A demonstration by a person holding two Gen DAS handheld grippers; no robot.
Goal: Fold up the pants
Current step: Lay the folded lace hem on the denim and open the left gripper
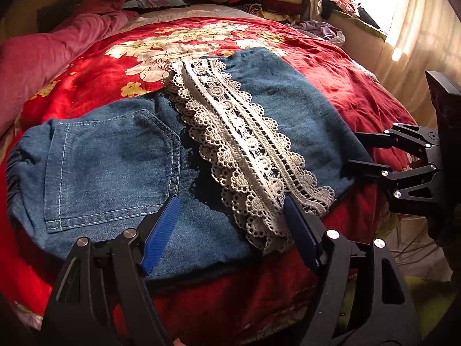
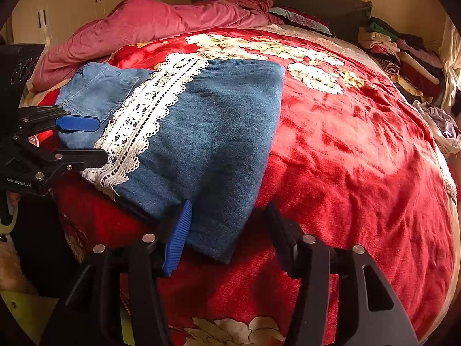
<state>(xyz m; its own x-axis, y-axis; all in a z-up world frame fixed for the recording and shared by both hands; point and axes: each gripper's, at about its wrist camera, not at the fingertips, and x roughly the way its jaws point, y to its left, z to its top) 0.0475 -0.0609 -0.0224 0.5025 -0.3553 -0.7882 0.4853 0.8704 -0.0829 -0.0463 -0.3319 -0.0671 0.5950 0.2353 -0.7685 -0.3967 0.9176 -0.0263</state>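
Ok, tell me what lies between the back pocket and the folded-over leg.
A band of white lace trim crosses the pants between the pocket and leg, clearest in the left wrist view.

Both wrist views look close and low across the bed (image 1: pixel 360 92), sharing the pants (image 2: pixel 219 121) from opposite ends.

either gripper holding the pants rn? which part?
No. Left gripper and right gripper are both open over the near edge of the denim pants.

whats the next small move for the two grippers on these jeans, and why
Probably close both grippers on the near edge and fold again. The denim pants lie already folded once on the red blanket, lace trim on top; the left gripper and right gripper sit open at that edge.
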